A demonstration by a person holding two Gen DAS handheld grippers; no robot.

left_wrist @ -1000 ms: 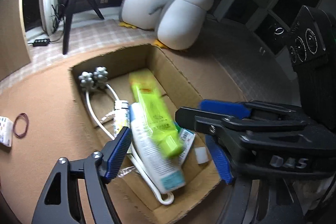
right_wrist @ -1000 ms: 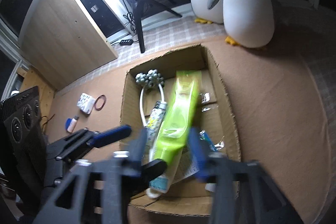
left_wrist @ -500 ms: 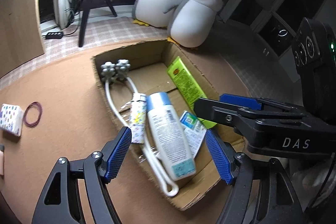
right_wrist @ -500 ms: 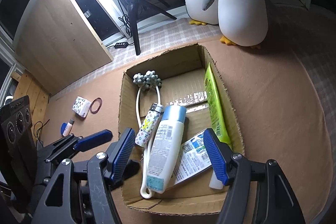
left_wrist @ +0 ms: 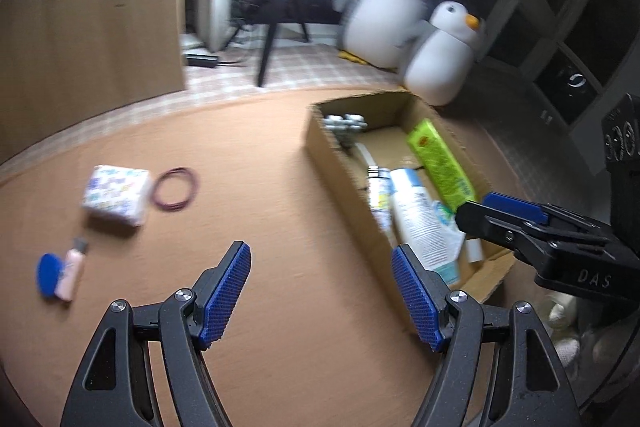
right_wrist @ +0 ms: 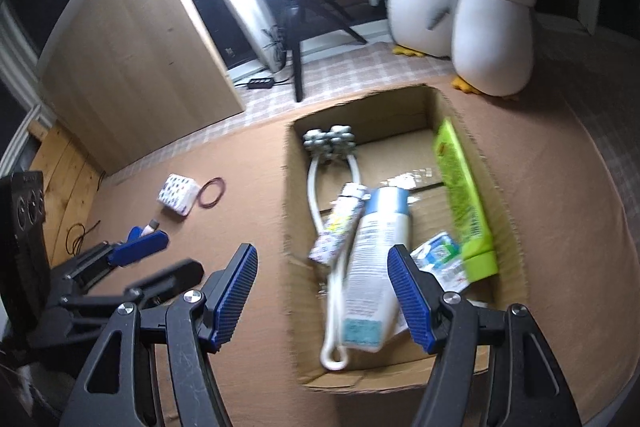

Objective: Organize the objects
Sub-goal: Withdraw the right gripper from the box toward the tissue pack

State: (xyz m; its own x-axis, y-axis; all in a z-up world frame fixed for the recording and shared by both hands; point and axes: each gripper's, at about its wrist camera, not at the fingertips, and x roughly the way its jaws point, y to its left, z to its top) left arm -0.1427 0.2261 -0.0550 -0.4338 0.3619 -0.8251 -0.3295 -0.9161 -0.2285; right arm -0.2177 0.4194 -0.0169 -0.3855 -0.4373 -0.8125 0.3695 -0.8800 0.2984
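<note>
- The cardboard box (right_wrist: 404, 375), already loaded with tubes and a bottle, is seen right under the right tool (right_wrist: 322, 301), which is spread with nothing gripped.
- The patterned packet (left_wrist: 116, 193) is left out on the brown surface, up-left of the left tool (left_wrist: 322, 297), released and nearer.
- A small pink item (left_wrist: 72, 273), maybe a USB stick, is blurred.

In the left wrist view the cardboard box (left_wrist: 344, 163) is smeared by motion, and its near corner is covered by the right gripper (left_wrist: 500, 211). The print on the white bottle (right_wrist: 372, 267) cannot be read. The roller's heads (left_wrist: 344, 123) are half hidden behind the box wall. Both penguin toys (right_wrist: 492, 27) are cut off or blurred.
</note>
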